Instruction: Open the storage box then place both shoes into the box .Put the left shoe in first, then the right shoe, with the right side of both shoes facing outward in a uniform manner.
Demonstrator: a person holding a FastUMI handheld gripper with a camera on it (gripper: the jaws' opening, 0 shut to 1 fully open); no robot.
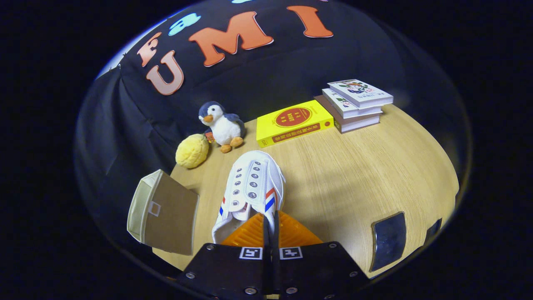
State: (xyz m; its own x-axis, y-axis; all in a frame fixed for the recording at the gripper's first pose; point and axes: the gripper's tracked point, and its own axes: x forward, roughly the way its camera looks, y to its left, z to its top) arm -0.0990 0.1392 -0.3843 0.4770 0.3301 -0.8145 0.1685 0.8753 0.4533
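So I'm looking down the gripper [270, 227] right now and its fingers are pinching tight on the heel rim of the white shoe [252, 187], the one with the red and blue stripes. The shoe is pointing away from me, toe toward the far side of the wooden table [354, 175]. The storage box [164, 212] is sitting just left of the shoe at the table's near left edge. Farther off, a plush penguin [220, 125] and a yellow ball [192, 151] are sitting far left, a yellow book [293, 123] in the middle, and a stack of books [356, 104] far right.
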